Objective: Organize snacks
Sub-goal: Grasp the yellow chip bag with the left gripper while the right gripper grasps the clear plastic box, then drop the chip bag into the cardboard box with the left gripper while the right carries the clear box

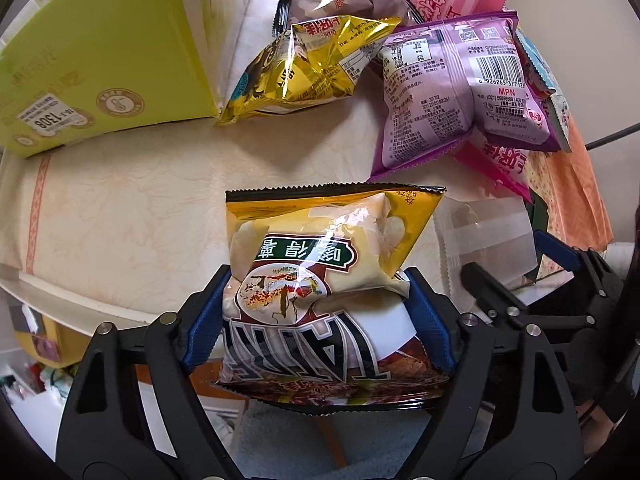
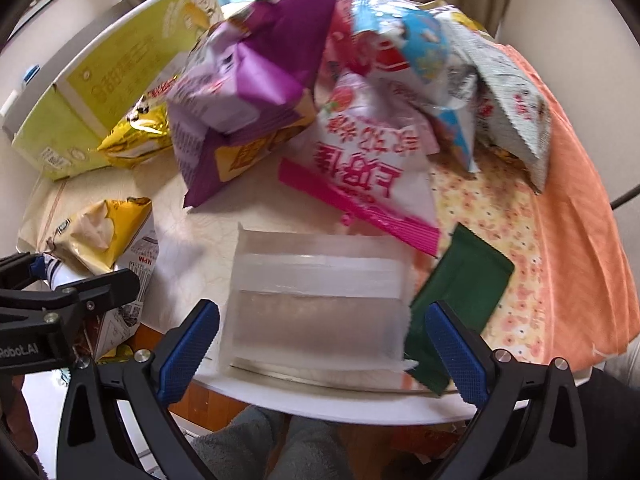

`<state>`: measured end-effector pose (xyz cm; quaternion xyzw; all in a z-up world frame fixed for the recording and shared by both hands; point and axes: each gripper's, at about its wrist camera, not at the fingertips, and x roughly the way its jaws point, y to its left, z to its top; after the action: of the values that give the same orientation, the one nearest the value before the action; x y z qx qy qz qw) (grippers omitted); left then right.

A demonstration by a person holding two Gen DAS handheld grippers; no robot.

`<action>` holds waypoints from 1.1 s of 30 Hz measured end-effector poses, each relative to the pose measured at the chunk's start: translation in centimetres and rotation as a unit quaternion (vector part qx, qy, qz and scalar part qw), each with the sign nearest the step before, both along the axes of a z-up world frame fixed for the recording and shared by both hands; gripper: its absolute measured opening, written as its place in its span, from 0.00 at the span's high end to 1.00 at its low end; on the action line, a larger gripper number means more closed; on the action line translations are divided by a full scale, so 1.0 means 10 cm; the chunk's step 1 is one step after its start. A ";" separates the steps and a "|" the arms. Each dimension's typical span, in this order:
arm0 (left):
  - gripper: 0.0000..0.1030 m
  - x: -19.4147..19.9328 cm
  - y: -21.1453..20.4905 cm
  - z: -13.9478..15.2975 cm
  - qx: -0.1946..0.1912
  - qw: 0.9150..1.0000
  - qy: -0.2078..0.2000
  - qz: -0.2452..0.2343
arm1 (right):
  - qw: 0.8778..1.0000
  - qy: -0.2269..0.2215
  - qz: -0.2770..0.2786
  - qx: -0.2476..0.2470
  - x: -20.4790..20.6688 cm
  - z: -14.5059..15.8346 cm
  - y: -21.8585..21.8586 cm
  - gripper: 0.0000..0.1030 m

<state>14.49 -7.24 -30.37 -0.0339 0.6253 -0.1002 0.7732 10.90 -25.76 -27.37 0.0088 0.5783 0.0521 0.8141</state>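
Left tongs: the left tongs (image 1: 316,316) are squeezed tight on a yellow chip bag (image 1: 332,264). The bag sits right between the blue pads, one pad pressing each side.

Chip bag: its long way runs straight out ahead of the left tongs. The far end with the zigzag edge sticks out over the tabletop (image 1: 160,200). The near end hangs back past the table edge, toward the person.

Right tongs: the right tongs (image 2: 320,348) are wide apart and hold nothing.

Clear bag: a see-through zip bag (image 2: 316,300) lies flat on the tabletop, straight ahead of the right tongs and very near. Its long way runs side to side across them. I cannot tell if the pads touch it yet.

Which is nearer: the right tongs are much nearer the clear bag. The left tongs, with the chips, are just to its left side.

Snack pile: a purple bag (image 2: 248,92), a pink bag (image 2: 360,168) and more bags lie heaped farther ahead, past the clear bag.

Green box: a green box (image 1: 100,52) stands far ahead and left of the left tongs.

My guess: the chips may go into the clear bag, so the right tongs would need to hold it open first.
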 end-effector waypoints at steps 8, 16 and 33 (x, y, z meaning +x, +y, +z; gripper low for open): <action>0.30 0.08 -0.05 -0.09 -0.021 1.000 -0.001 -0.004 | 1.000 0.001 0.011 -0.018 0.03 -0.19 0.32 0.00; 0.32 0.09 -0.08 -0.02 -0.014 1.000 -0.006 -0.009 | 0.999 0.000 0.011 -0.045 0.12 -0.32 0.46 0.20; 0.33 -0.17 0.10 0.67 -0.015 0.998 -0.056 0.007 | 0.999 -0.031 0.021 -0.004 0.13 0.08 0.77 0.31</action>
<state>12.76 -6.26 -23.65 -0.0439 0.5791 -0.1063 0.8071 12.24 -18.04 -26.57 -0.0083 0.5527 0.0670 0.8306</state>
